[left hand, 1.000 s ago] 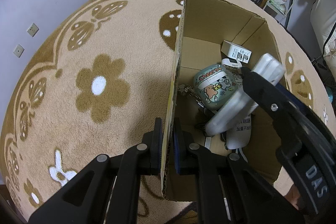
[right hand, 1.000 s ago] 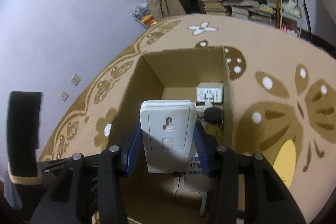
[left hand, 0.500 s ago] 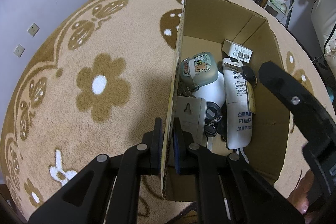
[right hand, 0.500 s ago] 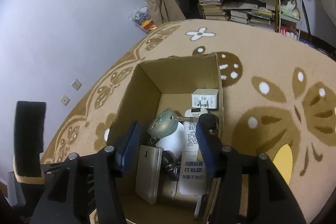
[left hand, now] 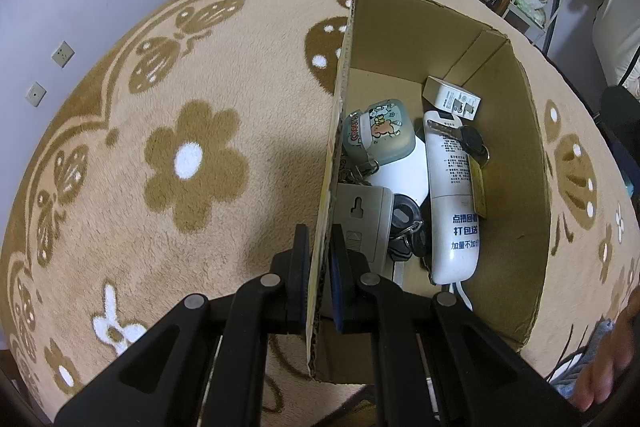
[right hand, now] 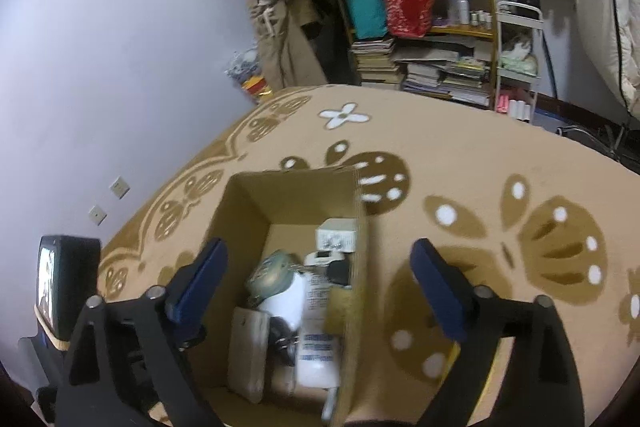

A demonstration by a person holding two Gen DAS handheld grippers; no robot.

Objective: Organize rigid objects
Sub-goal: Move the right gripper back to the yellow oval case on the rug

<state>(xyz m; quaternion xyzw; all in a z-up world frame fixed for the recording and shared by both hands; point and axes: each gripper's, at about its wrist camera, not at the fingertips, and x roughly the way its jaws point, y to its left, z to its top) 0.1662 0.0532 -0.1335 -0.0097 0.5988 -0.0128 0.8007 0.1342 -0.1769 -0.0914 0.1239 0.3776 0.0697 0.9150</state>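
Cardboard box point(left hand: 504, 163) on the carpet point(left hand: 160, 147) now holds the white wall plate point(left hand: 366, 223), dropped in against the left wall beside the keys point(left hand: 406, 227) — that item looks done. Right gripper point(right hand: 316, 295) has lifted clear above the box, jaws wide, empty. Left gripper point(left hand: 318, 275) stays clamped narrow on the box's left wall, steadying it.

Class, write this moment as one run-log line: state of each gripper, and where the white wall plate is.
left gripper: shut on cardboard box wall | right gripper: open, empty, above box | white wall plate: inside box, by near-left wall
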